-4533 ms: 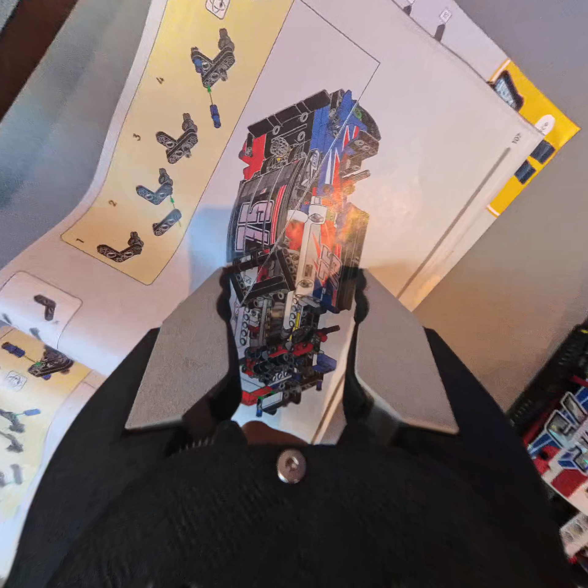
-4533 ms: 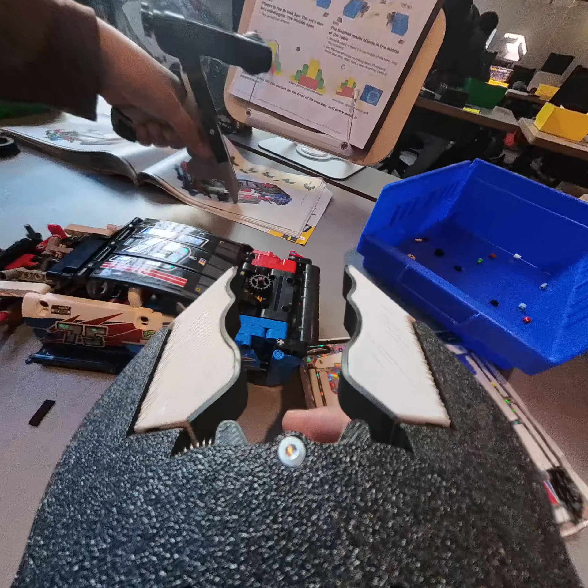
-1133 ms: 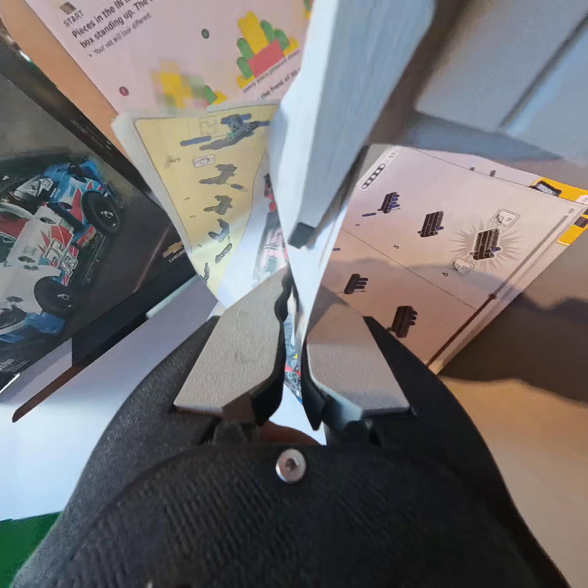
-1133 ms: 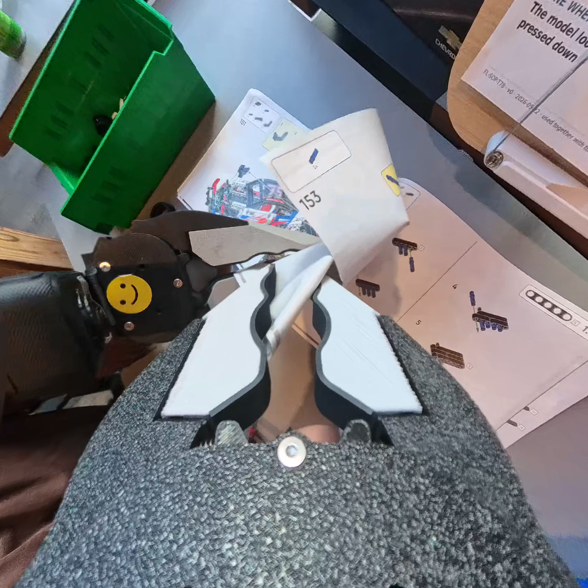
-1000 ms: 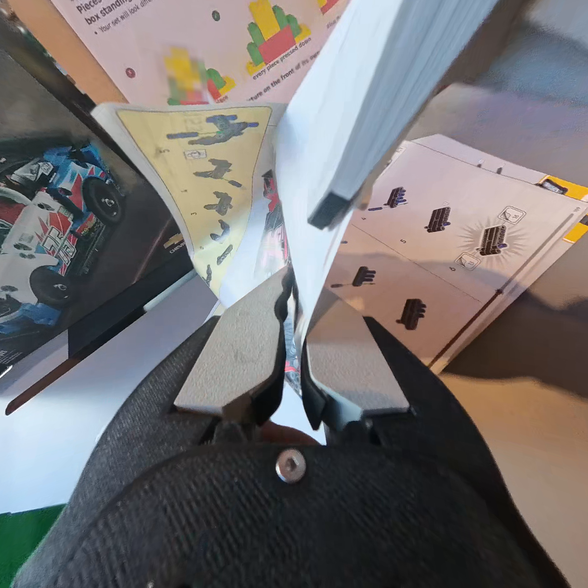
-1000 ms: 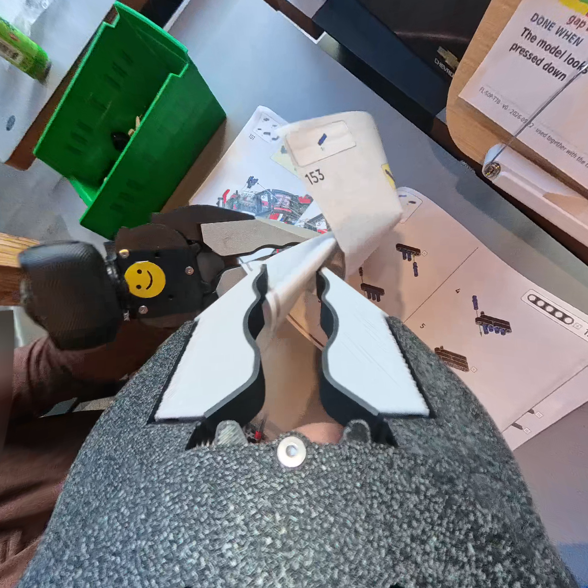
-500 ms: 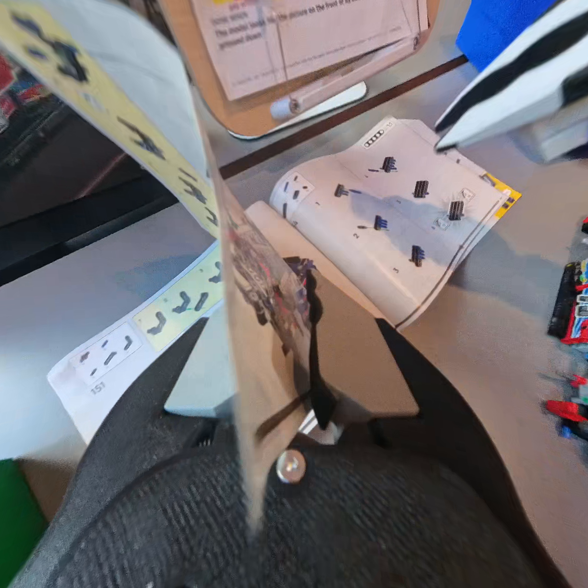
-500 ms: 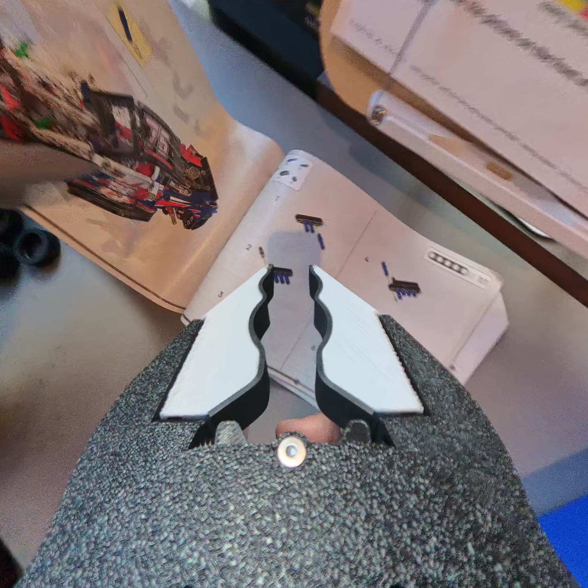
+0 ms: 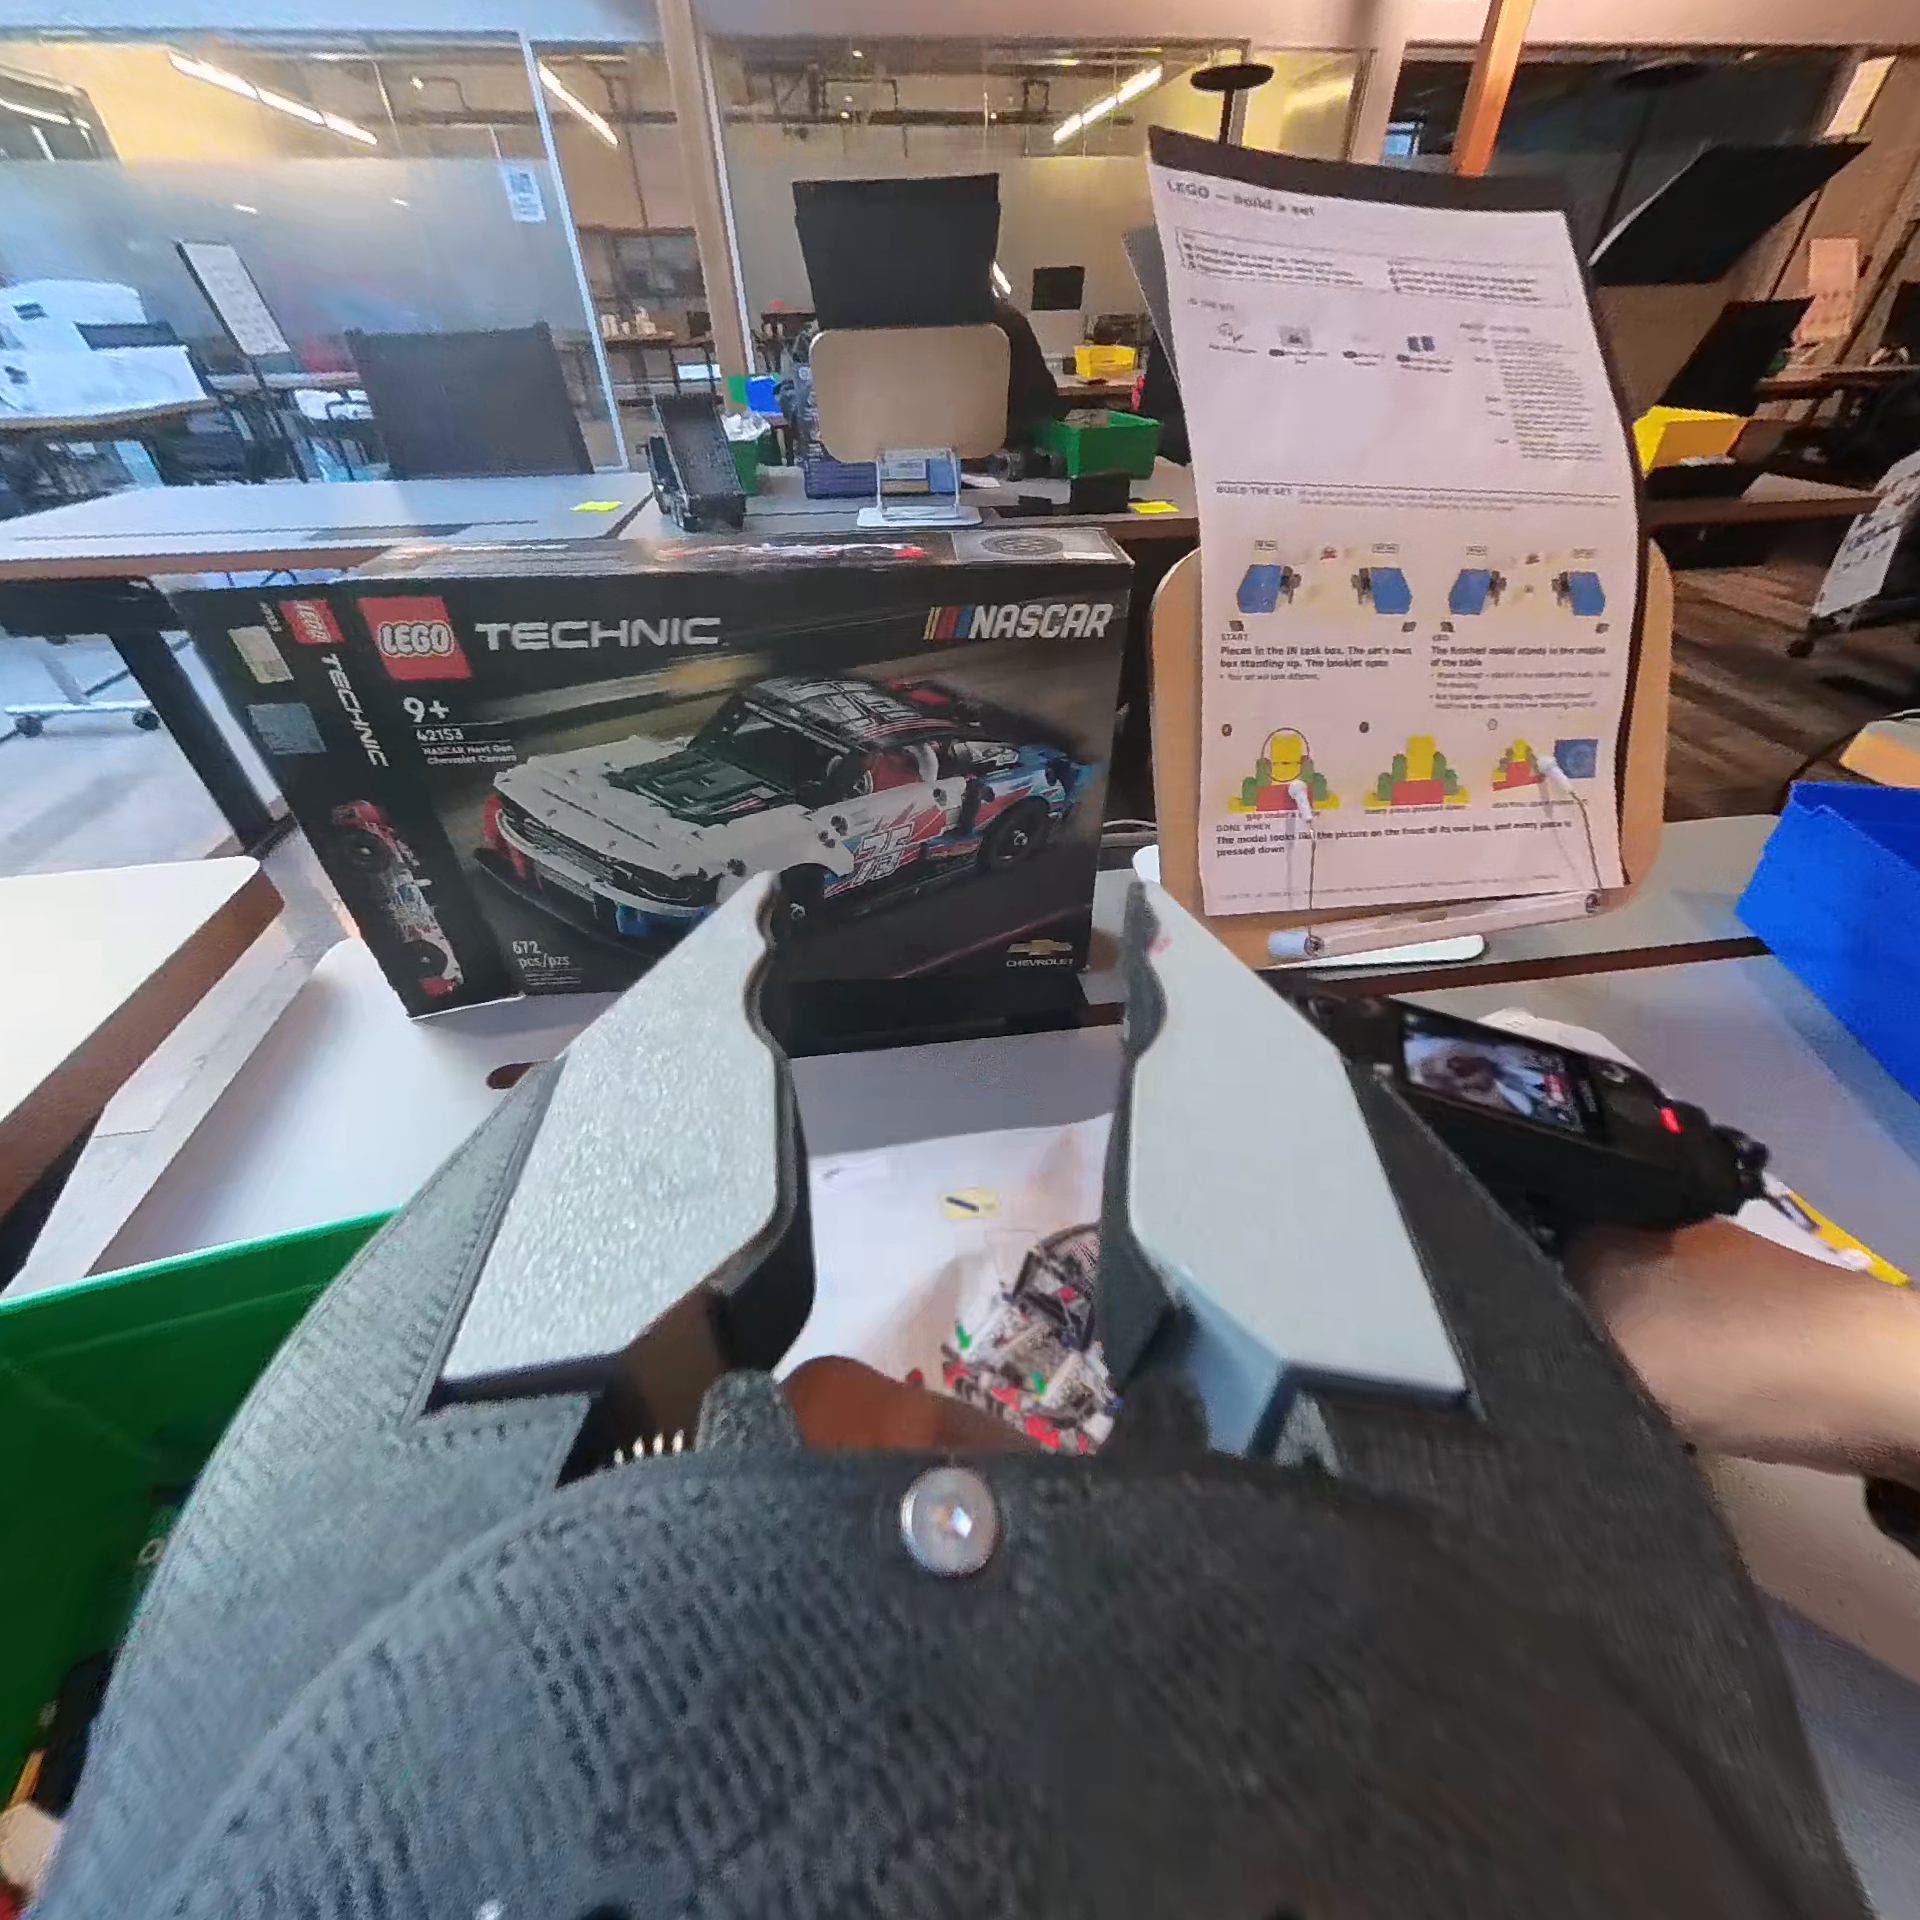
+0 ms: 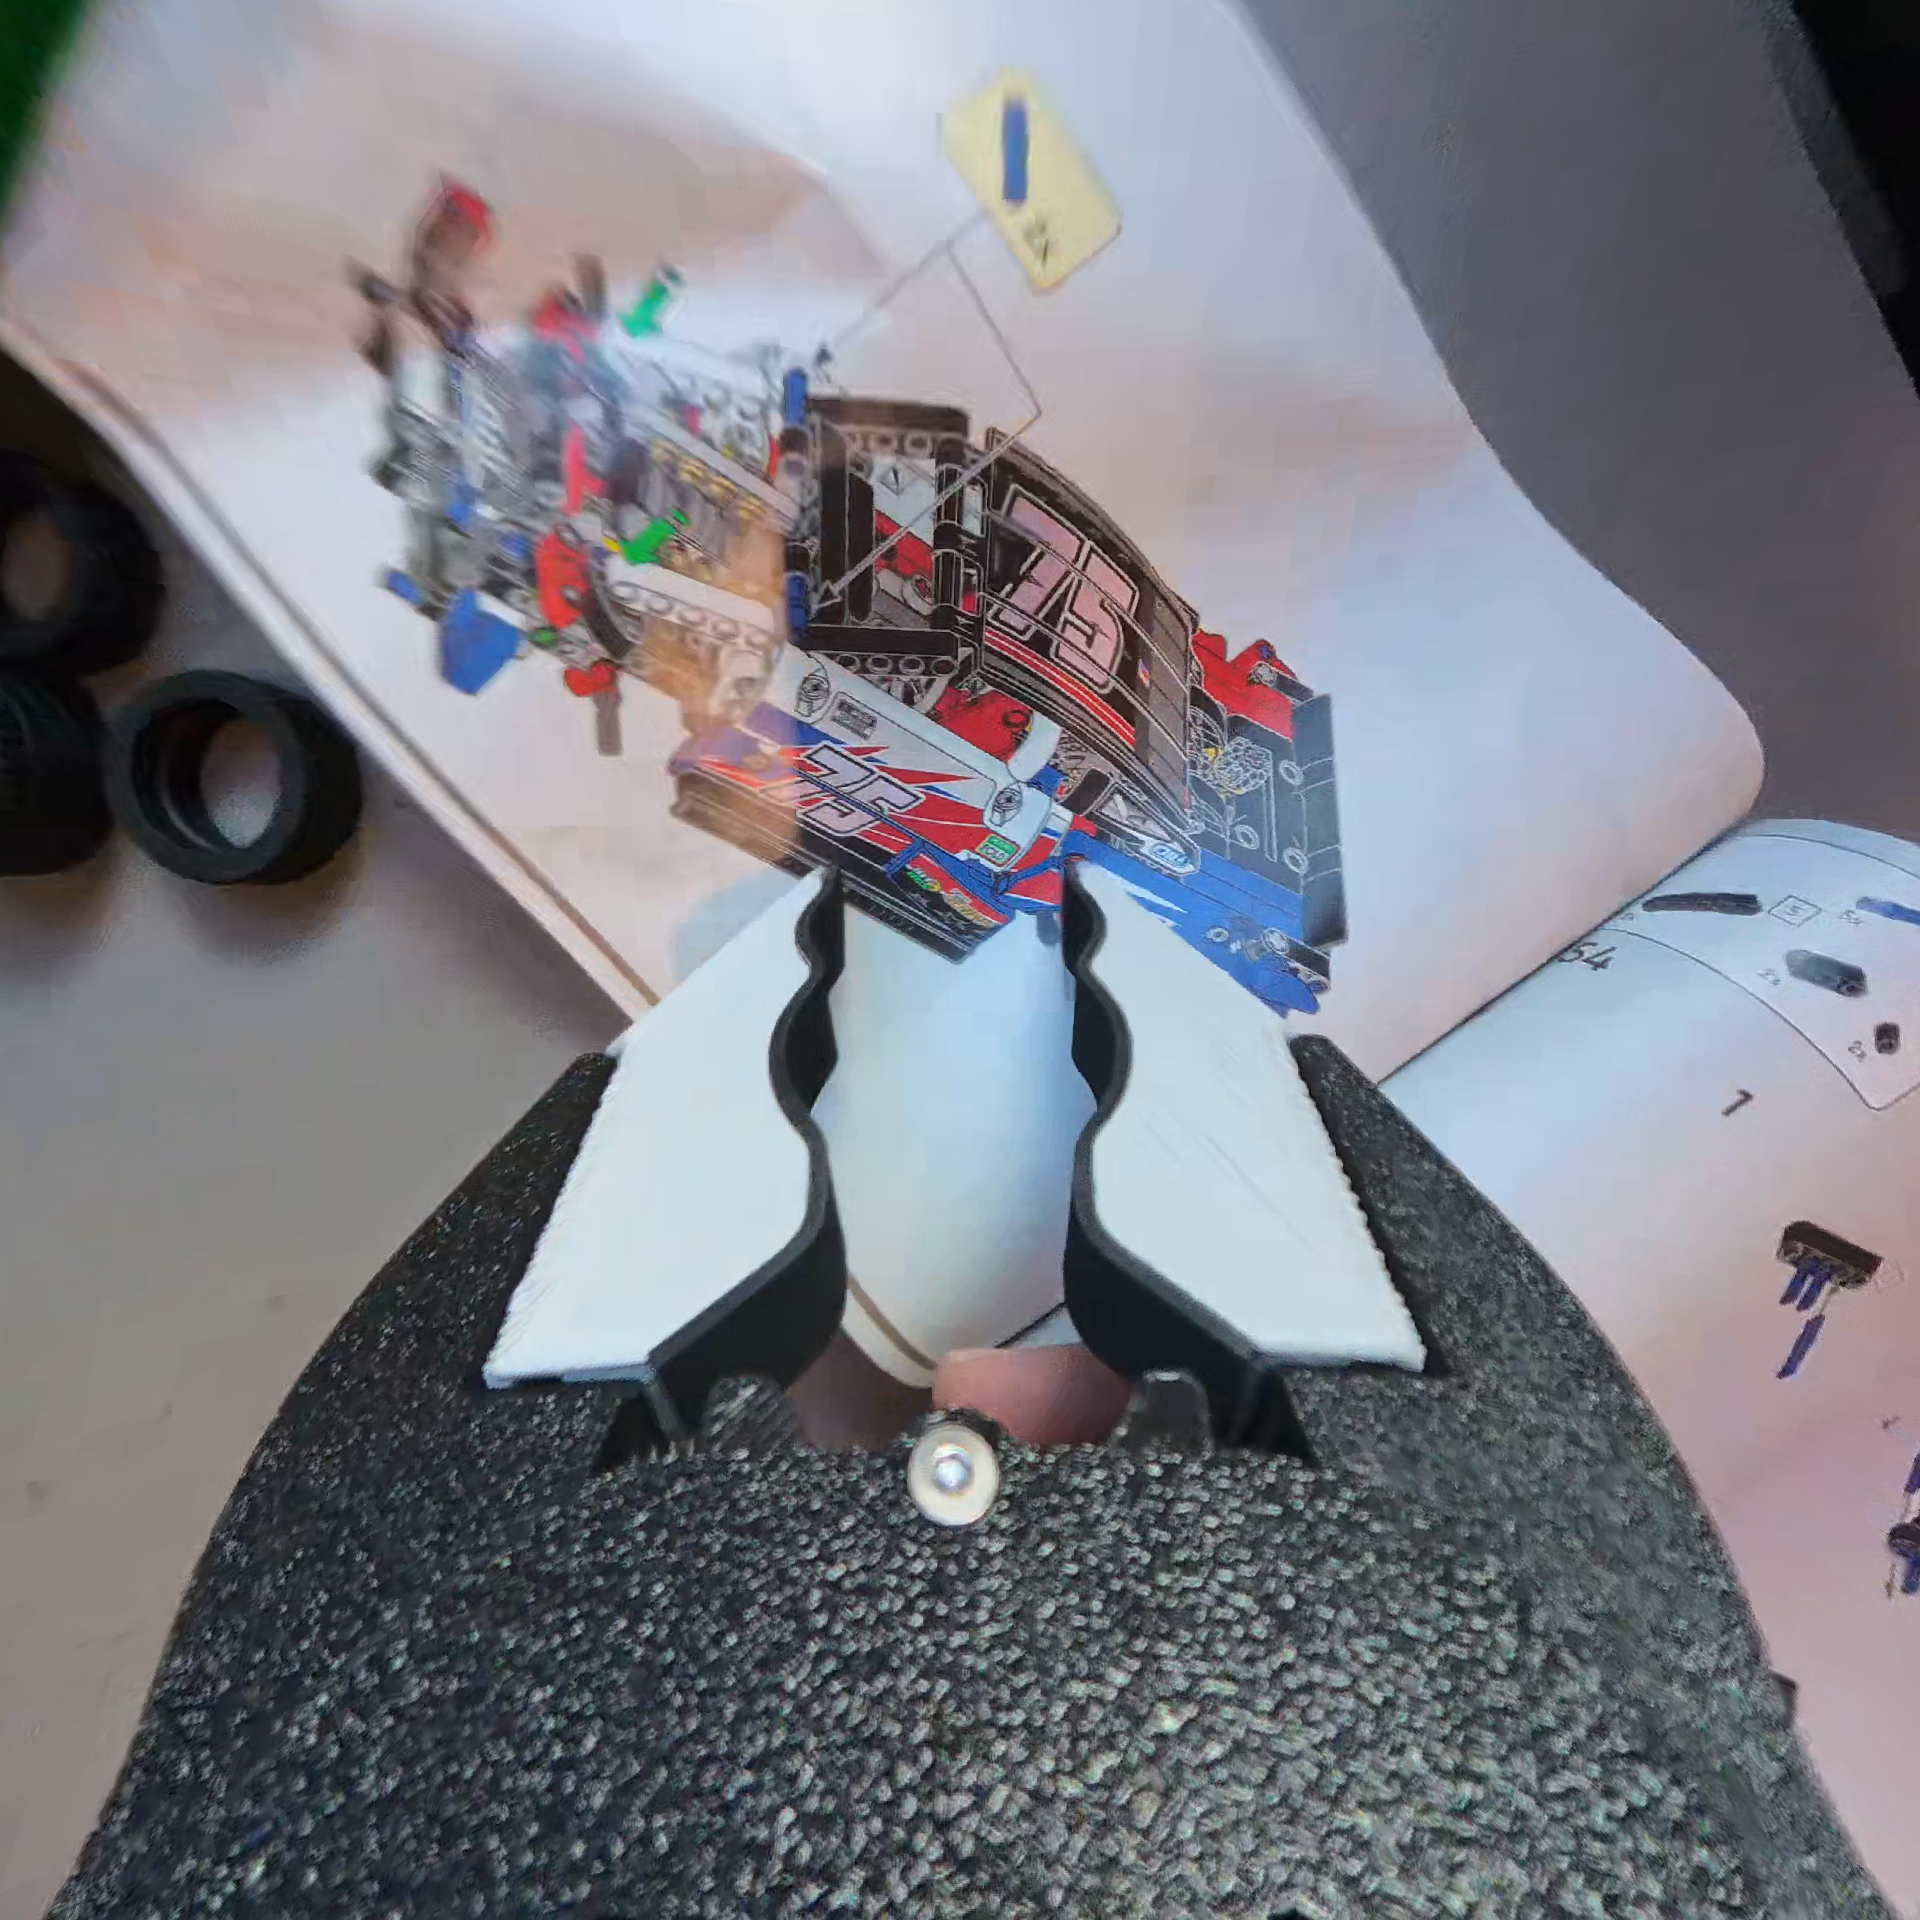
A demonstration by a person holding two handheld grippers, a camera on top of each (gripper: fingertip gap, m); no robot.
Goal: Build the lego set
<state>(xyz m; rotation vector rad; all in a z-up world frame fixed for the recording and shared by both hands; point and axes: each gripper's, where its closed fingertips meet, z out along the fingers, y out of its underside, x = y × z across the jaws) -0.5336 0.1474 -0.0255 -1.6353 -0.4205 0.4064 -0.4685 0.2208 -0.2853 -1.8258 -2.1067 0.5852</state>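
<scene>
The instruction booklet lies open on the grey table, and its left page shows a red, blue and black car build. My right gripper is open and empty, low over the lower edge of that page. The booklet's right page shows small part steps. My left gripper is open and empty, held above the booklet and pointing at the set's box. The hand holding the right gripper is at the right of the left wrist view.
Black tyres lie on the table left of the booklet. A green bin is at the left and a blue bin at the right. A printed sheet on a wooden stand stands beside the box. About 25 cm separates my left fingertips from my right.
My left gripper let go of the booklet page, opened and tilted up toward the box. The turned page now lies flat. My right gripper opened wider and moved left over the car picture.
</scene>
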